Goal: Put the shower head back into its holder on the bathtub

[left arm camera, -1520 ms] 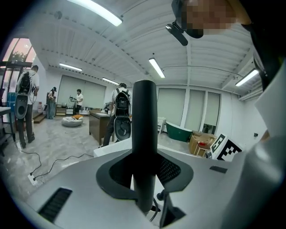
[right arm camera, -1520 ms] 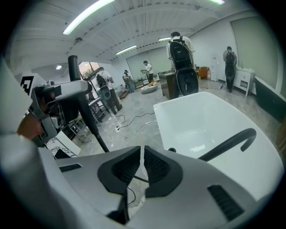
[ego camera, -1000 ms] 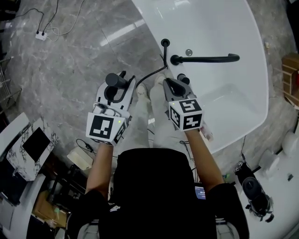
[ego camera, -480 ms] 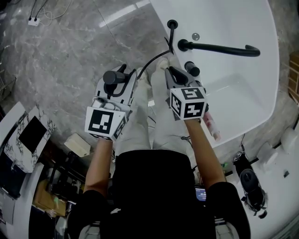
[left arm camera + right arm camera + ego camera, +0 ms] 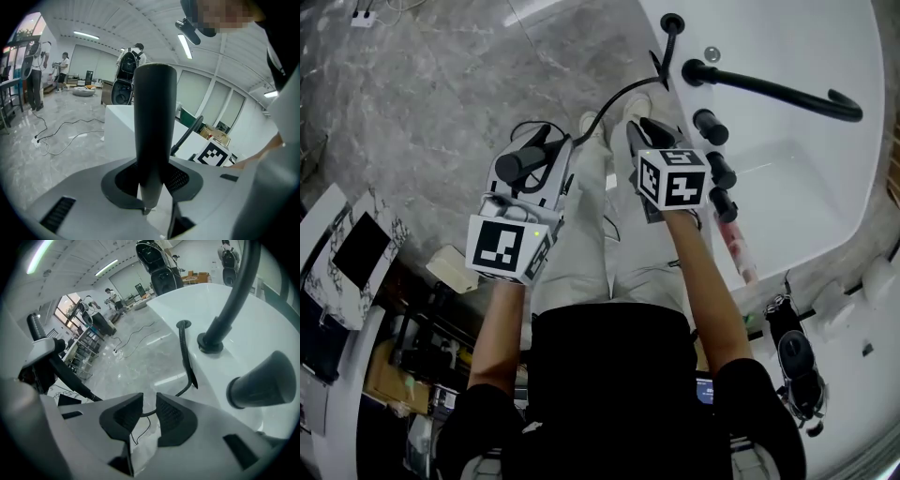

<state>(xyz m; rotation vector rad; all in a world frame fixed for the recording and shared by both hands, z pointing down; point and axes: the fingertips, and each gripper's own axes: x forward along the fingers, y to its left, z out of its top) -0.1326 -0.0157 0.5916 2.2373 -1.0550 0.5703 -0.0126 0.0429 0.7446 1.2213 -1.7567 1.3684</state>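
Currently, your holdings stand as follows.

- Left gripper (image 5: 152,180): the fingers (image 5: 124,180) are clamped on the shower head (image 5: 152,136), one pad on either side of its black cylindrical handle.
- Shower head, orientation: its long axis runs square across your left fingers. In the left gripper view it stands upright, with the blunt flat end well above the pads and the narrower end just below them. In the head view the shower head (image 5: 520,161) turns its round end away from the bathtub (image 5: 787,178).
- Hose (image 5: 614,98): thin and black. It leaves the tub-side end of the handle and curves ahead of your fingers up to the rim.
- Holder (image 5: 672,23): a black ring on the tub rim, well ahead of both sets of fingers. The shower head is apart from it.
- Right gripper (image 5: 149,416): the fingers are opening, with a narrow gap between the pads, and they press on nothing. The hose shows only beyond the gap.
- Spout (image 5: 773,89): a black curved spout reaching over the basin, past your right fingers.
- Knobs (image 5: 710,127): black, in a row along the rim just beside your right gripper (image 5: 645,133).
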